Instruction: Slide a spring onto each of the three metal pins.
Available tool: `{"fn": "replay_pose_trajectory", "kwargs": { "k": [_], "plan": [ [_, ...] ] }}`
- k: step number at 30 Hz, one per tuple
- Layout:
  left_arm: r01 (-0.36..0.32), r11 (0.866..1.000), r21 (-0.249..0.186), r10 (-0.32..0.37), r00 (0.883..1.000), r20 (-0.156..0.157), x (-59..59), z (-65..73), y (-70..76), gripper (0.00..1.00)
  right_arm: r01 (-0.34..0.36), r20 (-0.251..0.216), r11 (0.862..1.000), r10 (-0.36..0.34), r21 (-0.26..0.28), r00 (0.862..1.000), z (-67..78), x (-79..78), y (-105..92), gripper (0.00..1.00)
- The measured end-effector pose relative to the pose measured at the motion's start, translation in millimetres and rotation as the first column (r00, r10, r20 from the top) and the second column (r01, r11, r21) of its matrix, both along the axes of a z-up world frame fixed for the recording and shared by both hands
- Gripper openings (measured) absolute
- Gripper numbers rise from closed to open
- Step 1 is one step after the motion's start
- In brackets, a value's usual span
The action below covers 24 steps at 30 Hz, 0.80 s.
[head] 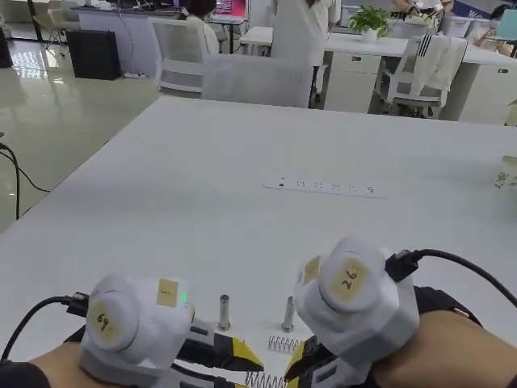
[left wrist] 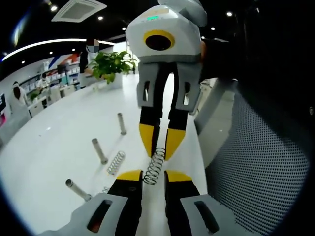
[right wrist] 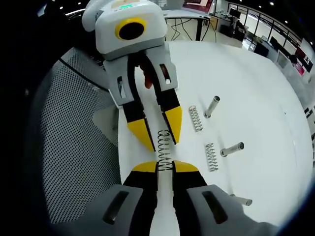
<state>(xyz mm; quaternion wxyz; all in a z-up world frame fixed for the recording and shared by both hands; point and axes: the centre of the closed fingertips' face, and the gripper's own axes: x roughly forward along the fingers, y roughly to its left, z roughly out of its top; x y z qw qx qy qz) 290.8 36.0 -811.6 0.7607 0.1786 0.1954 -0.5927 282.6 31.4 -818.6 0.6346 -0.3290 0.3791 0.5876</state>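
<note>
Here, the two claws face each other tip to tip, low over the worktop [head: 242, 162] near its front edge. The right claw [right wrist: 165, 167] is drawn narrow, pinching one end of a spring [right wrist: 164, 145] that runs along the line between them. The left claw [left wrist: 153, 176] is parted a little, its yellow tips on either side of the spring's other end. Three pins [right wrist: 212, 106] stand upright close by, with two loose springs [right wrist: 196, 118] lying flat near them.
</note>
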Motion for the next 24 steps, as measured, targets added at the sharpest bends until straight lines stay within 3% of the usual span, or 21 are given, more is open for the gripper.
{"fn": "replay_pose_trajectory", "kwargs": {
  "k": [12, 24],
  "plan": [
    [0.031, 0.998, 0.047, -0.033, 0.999, 0.038, -2.0, -5.0, 0.8, 0.04, -0.003, -0.003, 1.000, 0.003, -0.004, 1.000, 8.1, -3.3, 0.7, 0.07],
    [0.038, 0.998, 0.043, -0.040, 0.998, 0.044, -3.2, -3.1, 0.0, 0.03, -0.007, 0.034, 0.997, 0.004, 0.083, 0.999, 37.2, -3.8, 18.8, 0.07]
  ]
}}
